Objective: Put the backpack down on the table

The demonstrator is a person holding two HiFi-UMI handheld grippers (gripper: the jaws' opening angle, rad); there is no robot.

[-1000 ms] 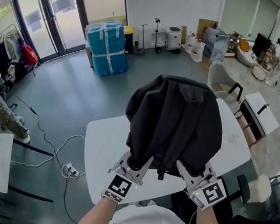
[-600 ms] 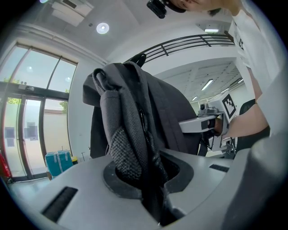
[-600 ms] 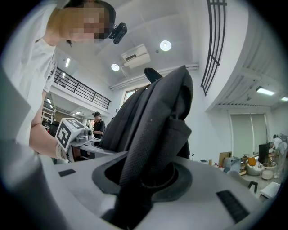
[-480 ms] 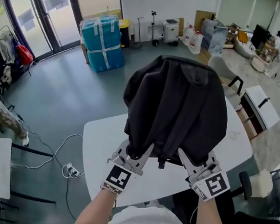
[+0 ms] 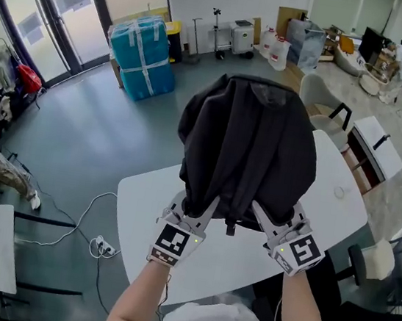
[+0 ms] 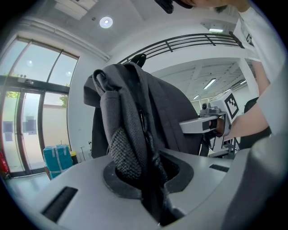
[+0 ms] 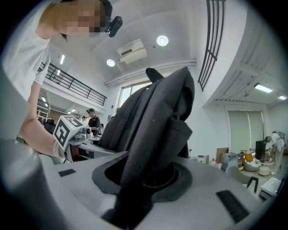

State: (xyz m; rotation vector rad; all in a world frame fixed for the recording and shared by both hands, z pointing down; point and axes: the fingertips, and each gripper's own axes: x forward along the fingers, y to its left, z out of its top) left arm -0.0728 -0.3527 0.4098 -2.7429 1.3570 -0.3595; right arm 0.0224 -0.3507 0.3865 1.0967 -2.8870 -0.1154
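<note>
While backpack [image 5: 250, 155] overhangs table [image 5: 142, 211], chair [image 5: 316, 98], teal bundle [image 5: 143, 55] beyond

I'm in a big open lab-type office: grey floor [image 5: 80, 124], tall glass doors [image 5: 29, 13], white table [image 5: 142, 207], teal wrapped pallet [image 5: 143, 55], power strip [image 5: 102, 244] with loose cables, monitor [image 5: 371, 43] on a cluttered bench, mezzanine railing [image 6: 189, 42] overhead.

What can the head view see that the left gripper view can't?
Only the head view shows the white table and the white power strip on the floor. Only the left gripper view shows the round ceiling light and the black railing. Both show the black fabric backpack and the teal wrapped bundle.
</note>
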